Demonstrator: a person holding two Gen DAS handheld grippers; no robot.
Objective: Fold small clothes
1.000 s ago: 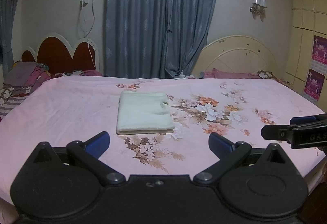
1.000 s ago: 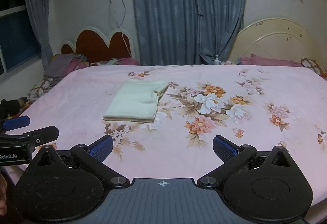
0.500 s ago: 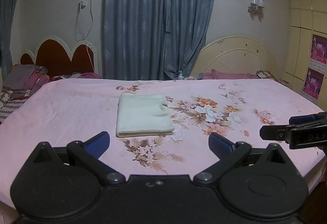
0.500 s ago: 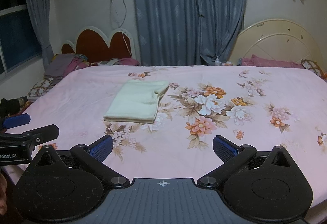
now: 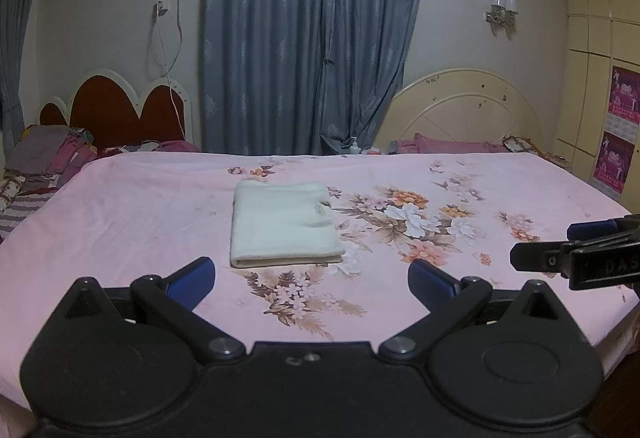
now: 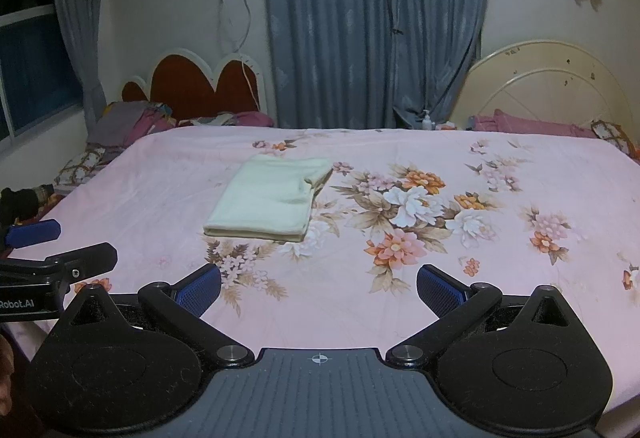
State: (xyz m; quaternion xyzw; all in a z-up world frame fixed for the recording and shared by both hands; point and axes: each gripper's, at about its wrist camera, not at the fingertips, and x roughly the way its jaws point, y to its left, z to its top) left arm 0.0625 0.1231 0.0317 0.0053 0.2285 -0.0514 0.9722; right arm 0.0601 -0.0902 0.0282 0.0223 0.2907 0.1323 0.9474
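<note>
A pale cream garment [image 5: 282, 223] lies folded into a neat rectangle on the pink floral bedsheet [image 5: 132, 222], left of the big flower print. It shows in the right wrist view too, as the same folded garment [image 6: 272, 198]. My left gripper [image 5: 312, 278] hangs open above the near edge of the bed, short of the garment and holding nothing. My right gripper [image 6: 319, 288] is open as well, held back from the cloth with nothing between its pads. Each gripper's side shows at the edge of the other's view.
A pile of purple and patterned clothes [image 5: 44, 158] lies at the far left beside a red headboard [image 5: 120, 114]. A cream headboard [image 5: 464, 110] and pink pillows [image 5: 448, 146] stand at the back right. Grey curtains [image 5: 308, 38] hang behind the bed.
Both views have tilted up slightly, so the bed and garment sit lower in frame. The garment has not moved and both grippers stay open.
</note>
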